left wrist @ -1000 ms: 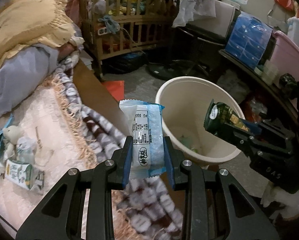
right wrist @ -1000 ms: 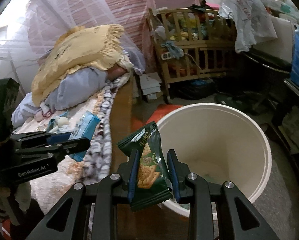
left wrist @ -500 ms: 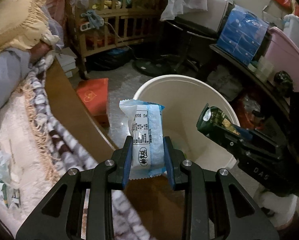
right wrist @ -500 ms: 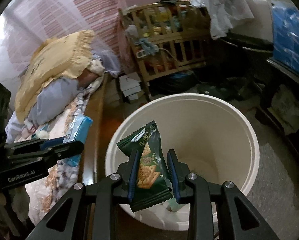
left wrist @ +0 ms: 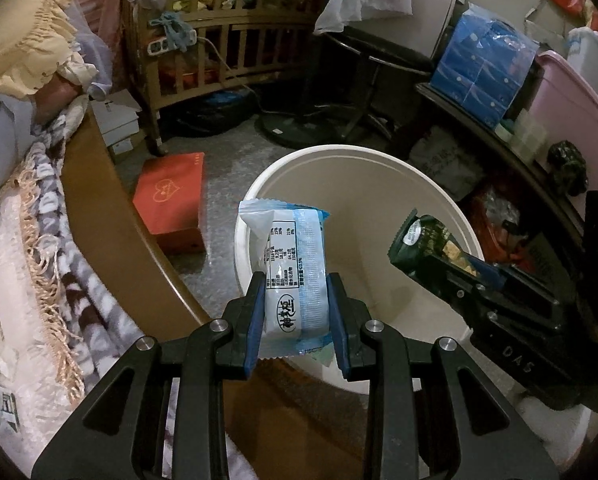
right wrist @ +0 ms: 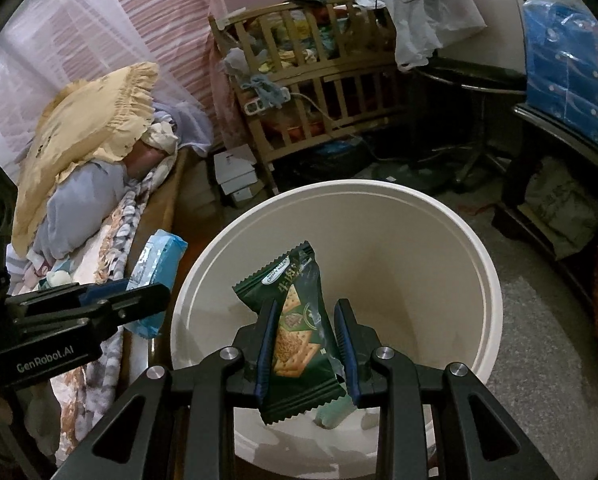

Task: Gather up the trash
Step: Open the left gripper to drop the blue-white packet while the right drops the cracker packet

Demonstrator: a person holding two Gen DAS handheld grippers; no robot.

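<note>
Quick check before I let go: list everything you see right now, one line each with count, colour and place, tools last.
bin: one, cream, on the floor, below both tools
blue wrapper: one, pale blue and white, clamped upright in the left tool
green cracker packet: one, dark green, clamped in the right tool over the bin
red box: one, red with a heart outline, on the floor beside the bed
crib: one, wooden, behind the bin, full of clutter
yellow pillow: one, frilled, on the bed
blue packs: stacked, blue, on the dark shelf
left tool: one, black with blue pads, shut
right tool: one, black with blue pads, shut
</note>
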